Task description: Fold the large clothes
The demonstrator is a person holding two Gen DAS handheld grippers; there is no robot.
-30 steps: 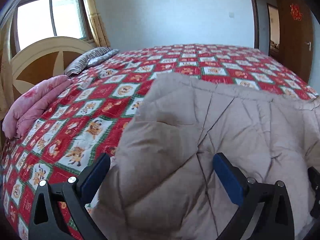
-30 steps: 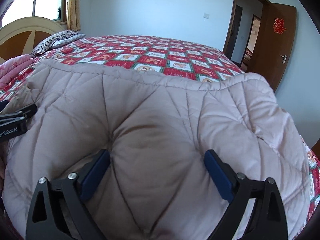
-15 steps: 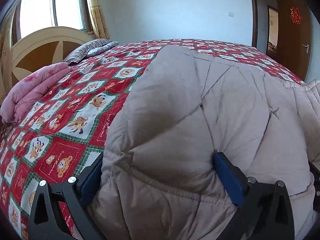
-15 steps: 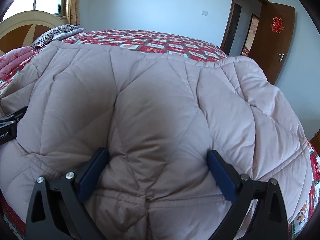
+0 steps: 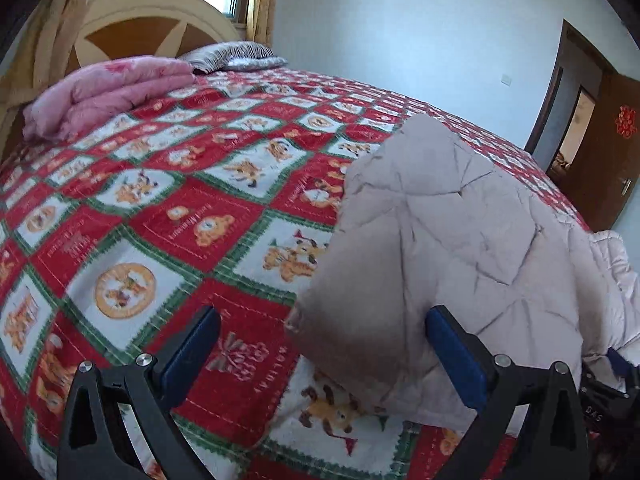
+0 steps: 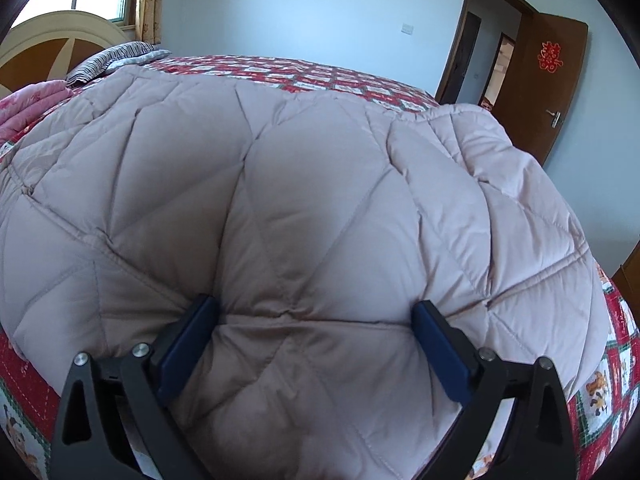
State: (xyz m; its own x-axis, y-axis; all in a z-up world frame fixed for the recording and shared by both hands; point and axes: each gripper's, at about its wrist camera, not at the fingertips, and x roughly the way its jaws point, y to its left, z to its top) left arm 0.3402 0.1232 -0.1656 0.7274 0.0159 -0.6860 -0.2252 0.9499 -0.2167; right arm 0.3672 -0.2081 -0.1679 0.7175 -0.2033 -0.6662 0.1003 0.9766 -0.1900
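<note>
A large beige quilted padded garment point(image 6: 304, 216) lies in a folded heap on the bed. In the left wrist view the garment point(image 5: 452, 248) fills the right side. My left gripper point(image 5: 320, 344) is open over the bedspread at the garment's left edge; its right finger point(image 5: 456, 356) touches the fabric, its left finger point(image 5: 188, 348) is over the bare bedspread. My right gripper point(image 6: 316, 340) is open with both fingers pressed against the near bulge of the garment, fabric puffing between them.
The bed has a red, green and white cartoon patchwork bedspread point(image 5: 168, 208). A folded pink blanket point(image 5: 104, 92) and a striped pillow point(image 5: 236, 56) lie by the wooden headboard point(image 5: 148, 28). An open brown door point(image 6: 552, 92) stands at the right.
My left gripper has moved off the garment to the left, so bedspread now shows between its fingers. The garment has been laid lower and flatter. My right gripper stays against it.
</note>
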